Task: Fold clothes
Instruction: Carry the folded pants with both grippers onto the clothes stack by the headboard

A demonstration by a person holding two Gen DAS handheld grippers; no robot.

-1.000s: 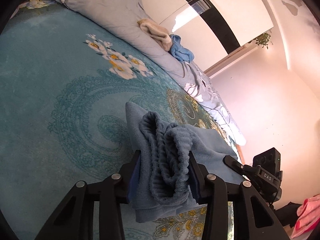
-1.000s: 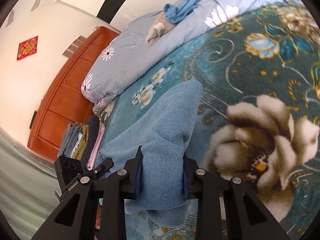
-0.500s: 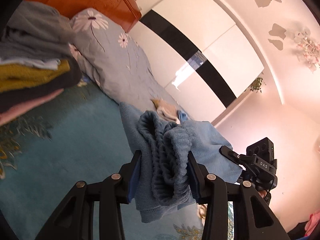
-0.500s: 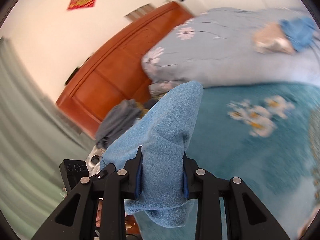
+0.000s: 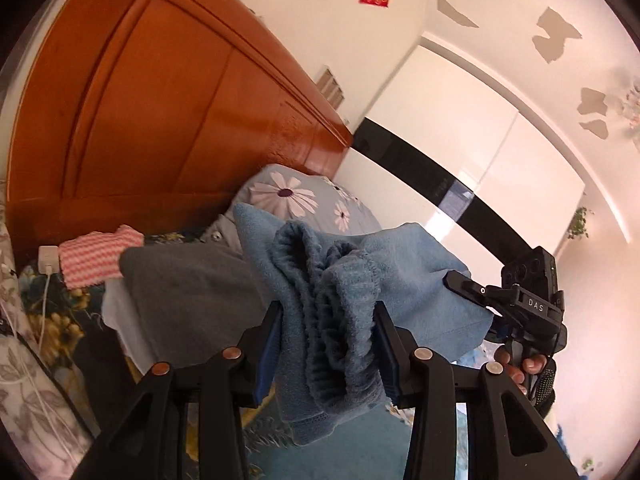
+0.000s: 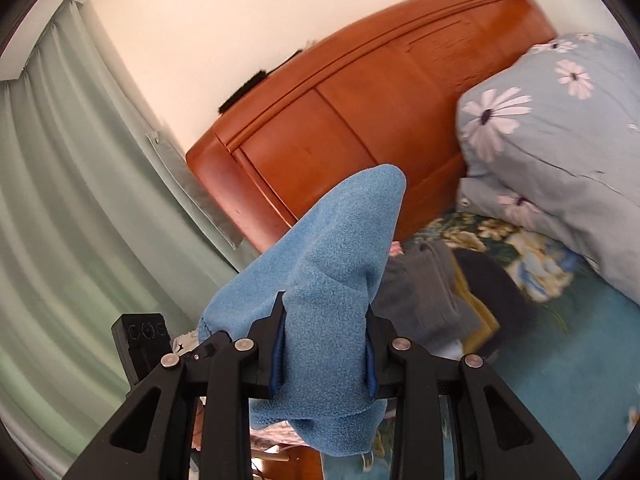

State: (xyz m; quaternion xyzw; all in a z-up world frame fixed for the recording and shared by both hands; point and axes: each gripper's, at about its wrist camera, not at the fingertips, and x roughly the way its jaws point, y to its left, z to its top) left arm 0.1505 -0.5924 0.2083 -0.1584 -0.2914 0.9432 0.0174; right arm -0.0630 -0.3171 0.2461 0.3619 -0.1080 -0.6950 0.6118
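1. A wooden headboard (image 5: 160, 112) fills the background, above a teal flowered blanket (image 6: 560, 380).
2. A daisy-print pillow (image 6: 560, 140) lies against it.
3. A stack of folded clothes (image 5: 188, 292), grey on top, sits on the blanket by the headboard.
4. The blue fleece garment (image 5: 400, 280) hangs in the air, stretched between both grippers.
5. The left gripper (image 5: 328, 344) is clamped on its ribbed waistband.
6. The right gripper (image 6: 324, 356) pinches a folded edge; its body reads "DAS".

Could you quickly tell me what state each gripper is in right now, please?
Left gripper: closed on the bunched ribbed edge of the blue fleece garment.
Right gripper: closed on a smoother fold of the same garment.
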